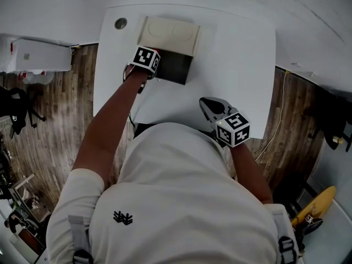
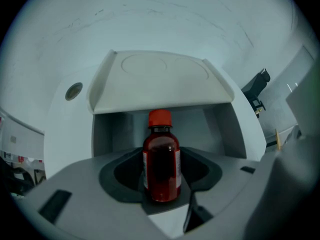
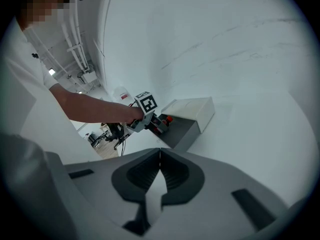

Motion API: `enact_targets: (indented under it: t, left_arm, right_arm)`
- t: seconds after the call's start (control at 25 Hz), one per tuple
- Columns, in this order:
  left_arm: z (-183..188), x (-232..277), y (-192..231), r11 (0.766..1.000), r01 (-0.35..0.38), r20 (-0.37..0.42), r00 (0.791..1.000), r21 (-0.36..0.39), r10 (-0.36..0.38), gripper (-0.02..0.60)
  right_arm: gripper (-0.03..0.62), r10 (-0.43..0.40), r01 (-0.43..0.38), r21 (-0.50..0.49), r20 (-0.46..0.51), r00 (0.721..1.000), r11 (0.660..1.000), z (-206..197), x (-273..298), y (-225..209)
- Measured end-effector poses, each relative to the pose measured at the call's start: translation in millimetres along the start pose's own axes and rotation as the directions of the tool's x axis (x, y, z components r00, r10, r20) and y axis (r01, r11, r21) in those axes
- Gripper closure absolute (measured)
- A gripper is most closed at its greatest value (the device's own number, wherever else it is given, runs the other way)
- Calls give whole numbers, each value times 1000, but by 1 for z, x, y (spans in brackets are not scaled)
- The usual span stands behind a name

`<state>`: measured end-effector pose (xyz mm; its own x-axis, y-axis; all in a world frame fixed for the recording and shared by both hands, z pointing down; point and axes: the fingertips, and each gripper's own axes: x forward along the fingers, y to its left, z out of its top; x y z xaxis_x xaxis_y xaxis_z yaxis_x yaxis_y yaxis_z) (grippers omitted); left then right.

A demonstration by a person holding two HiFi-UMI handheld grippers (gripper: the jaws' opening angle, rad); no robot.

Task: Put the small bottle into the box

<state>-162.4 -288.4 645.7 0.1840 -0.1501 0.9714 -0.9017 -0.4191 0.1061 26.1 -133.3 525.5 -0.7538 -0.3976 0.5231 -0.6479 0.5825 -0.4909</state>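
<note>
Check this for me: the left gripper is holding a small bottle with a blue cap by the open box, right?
Not quite. The cap is red, not blue; the left gripper view shows it. The left gripper does hold the small bottle by the open box.

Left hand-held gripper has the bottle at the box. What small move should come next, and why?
Probably ease the left hand-held gripper forward and down: its jaws clamp the small bottle upright in front of the open box, so the bottle seems not yet inside.

Left gripper [image 1: 156, 69] at open box [image 1: 168, 34], right gripper [image 1: 208, 106] over white table [image 1: 236, 54]
</note>
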Motion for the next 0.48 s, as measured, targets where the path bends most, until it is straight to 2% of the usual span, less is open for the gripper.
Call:
enact_targets:
  t: [0.48]
  left_arm:
    - [-5,8,6,999,-39,-65,997,-11,38,354]
  right_arm:
    - [588,-8,8,22,4,1000,1000,-3,-4,-7]
